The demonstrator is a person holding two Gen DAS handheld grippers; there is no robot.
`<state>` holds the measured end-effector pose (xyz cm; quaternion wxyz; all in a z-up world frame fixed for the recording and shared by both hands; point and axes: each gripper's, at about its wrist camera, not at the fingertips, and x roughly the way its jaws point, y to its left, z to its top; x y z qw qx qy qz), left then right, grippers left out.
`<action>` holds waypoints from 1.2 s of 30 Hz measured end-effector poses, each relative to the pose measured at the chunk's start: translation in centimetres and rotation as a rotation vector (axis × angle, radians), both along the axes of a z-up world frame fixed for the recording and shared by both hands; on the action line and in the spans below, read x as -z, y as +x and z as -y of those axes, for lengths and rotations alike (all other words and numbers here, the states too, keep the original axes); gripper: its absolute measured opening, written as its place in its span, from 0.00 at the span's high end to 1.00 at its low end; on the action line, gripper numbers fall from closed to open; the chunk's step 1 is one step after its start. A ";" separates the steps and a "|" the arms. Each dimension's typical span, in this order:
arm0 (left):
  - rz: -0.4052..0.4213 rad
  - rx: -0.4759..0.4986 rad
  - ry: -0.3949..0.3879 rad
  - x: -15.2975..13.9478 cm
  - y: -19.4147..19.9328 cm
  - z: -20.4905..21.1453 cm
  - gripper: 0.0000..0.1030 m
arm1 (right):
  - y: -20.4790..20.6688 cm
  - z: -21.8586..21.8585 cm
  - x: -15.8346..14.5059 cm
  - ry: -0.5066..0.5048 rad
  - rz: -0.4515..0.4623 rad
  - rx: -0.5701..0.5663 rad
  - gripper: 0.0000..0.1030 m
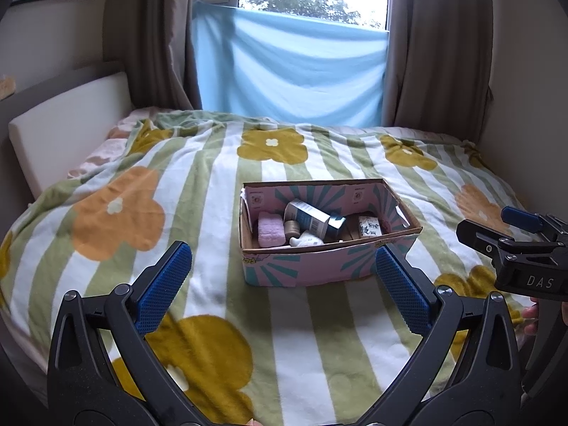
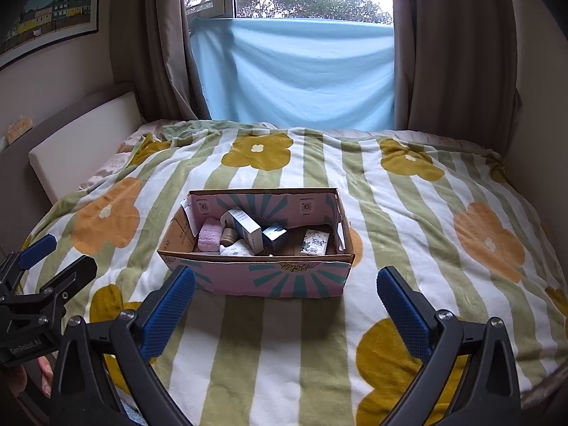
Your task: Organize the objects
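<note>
In the left wrist view, the left gripper (image 1: 282,269) is seen with its blue-padded fingers spread wide apart and nothing held between them. A cardboard box (image 1: 321,266) with a pink and teal pattern is found at 12 o'clock from the gripper, resting on a striped flower-print blanket (image 1: 198,163). Inside the box, a pink sponge (image 1: 270,233) is noted at the 9 o'clock end, a blue and white carton (image 1: 307,217) lies tilted across the middle, and a small patterned packet (image 1: 369,226) sits toward 3 o'clock. The right gripper (image 1: 497,230) is observed at 3 o'clock, near the frame edge; its jaws are seen parted and empty. In the right wrist view, the right gripper (image 2: 285,287) is recorded with fingers apart, gripping nothing, and the cardboard box (image 2: 269,277) is located at 12 o'clock, just beyond the fingertips. The left gripper (image 2: 53,262) appears at 9 o'clock, likewise parted. A pale blue cloth (image 2: 301,71) is hung across the window at 12 o'clock, beyond the bed.
</note>
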<state>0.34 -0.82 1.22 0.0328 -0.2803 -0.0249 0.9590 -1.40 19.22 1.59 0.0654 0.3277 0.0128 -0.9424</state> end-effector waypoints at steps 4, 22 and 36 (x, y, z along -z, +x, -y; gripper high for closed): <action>-0.006 0.000 0.009 -0.3 0.2 0.1 0.00 | 0.1 0.1 0.0 0.000 -0.002 -0.001 0.01; -0.001 0.001 0.008 0.0 0.2 0.0 0.00 | 0.2 0.6 -0.2 0.002 -0.003 -0.003 0.01; 0.011 0.021 0.012 0.6 0.0 -0.4 0.00 | 0.1 0.4 0.0 0.000 0.003 -0.002 0.01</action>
